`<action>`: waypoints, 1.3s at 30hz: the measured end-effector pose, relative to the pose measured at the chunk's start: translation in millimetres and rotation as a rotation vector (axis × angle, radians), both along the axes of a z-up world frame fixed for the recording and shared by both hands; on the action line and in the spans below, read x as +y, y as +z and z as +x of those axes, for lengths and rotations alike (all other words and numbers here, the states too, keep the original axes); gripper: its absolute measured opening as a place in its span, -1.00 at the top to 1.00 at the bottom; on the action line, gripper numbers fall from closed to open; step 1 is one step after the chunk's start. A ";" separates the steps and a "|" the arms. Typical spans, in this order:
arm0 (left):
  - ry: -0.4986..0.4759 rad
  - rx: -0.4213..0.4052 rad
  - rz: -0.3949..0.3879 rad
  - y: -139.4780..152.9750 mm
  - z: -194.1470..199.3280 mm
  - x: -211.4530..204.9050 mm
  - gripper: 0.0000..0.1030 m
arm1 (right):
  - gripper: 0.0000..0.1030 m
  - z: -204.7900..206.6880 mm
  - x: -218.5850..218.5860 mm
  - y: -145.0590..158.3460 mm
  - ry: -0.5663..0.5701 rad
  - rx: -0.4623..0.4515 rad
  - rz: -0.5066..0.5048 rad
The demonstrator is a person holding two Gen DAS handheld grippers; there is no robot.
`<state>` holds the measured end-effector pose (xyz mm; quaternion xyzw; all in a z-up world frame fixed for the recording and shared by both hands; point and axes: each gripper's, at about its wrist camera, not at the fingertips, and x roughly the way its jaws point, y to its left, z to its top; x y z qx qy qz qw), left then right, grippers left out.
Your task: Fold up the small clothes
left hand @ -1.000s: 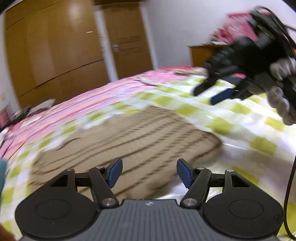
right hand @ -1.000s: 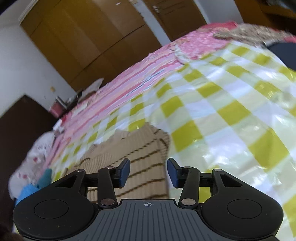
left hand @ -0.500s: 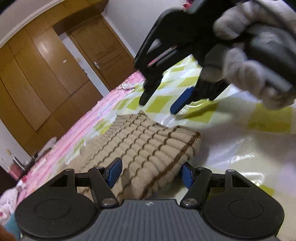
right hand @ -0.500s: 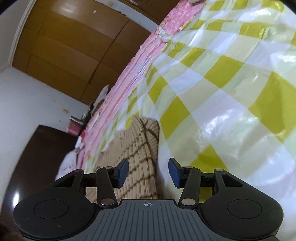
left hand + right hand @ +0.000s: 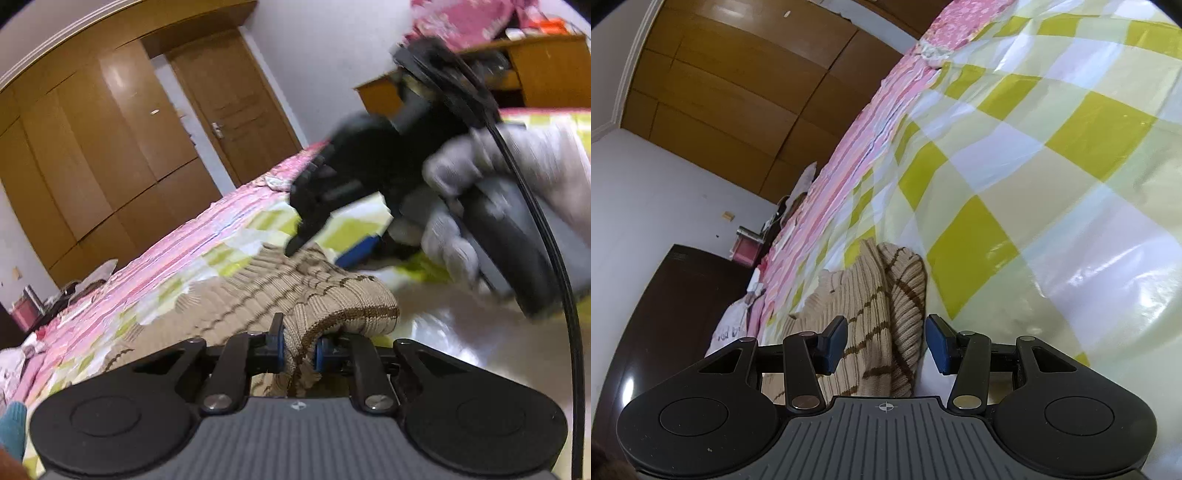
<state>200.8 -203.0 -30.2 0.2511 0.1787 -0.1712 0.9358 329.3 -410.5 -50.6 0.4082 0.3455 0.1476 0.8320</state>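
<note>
The left hand-held gripper [image 5: 298, 350] is pressed together on the beige knitted sweater [image 5: 266, 299], pinching a bunched part of its ribbed brown-edged hem between the 2 blue pads [image 5: 280, 350]. The cloth rises from the bed at this place and makes a small hump just in front of the fingers. The rest of the sweater lies spread on the yellow and white checkered sheet [image 5: 354, 218], which covers the bed over a pink striped blanket [image 5: 192, 236].

In the left wrist view, the right hand-held gripper [image 5: 328, 247] is seen from the side, held by a hand in a grey glove [image 5: 491, 199]. It comes down to the far edge of the sweater; 1 black finger tip touches or nearly touches the knit, and I cannot tell which because the picture is blurred there.

In the right wrist view, the right hand-held gripper [image 5: 885, 343] is spread wide. The folded edge of the sweater [image 5: 871, 317] lies between its 2 blue pads [image 5: 940, 349], but the pads do not touch it. To the right of the sweater, the checkered sheet [image 5: 1052, 184] is shiny and a little wrinkled.

Behind the bed there are a wooden wardrobe [image 5: 110, 147] and a wooden door [image 5: 236, 118].
</note>
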 end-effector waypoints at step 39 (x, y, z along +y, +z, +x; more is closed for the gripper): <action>0.107 0.149 -0.556 69.4 5.3 139.0 0.60 | 0.69 2.6 102.1 90.5 0.034 -0.067 -0.014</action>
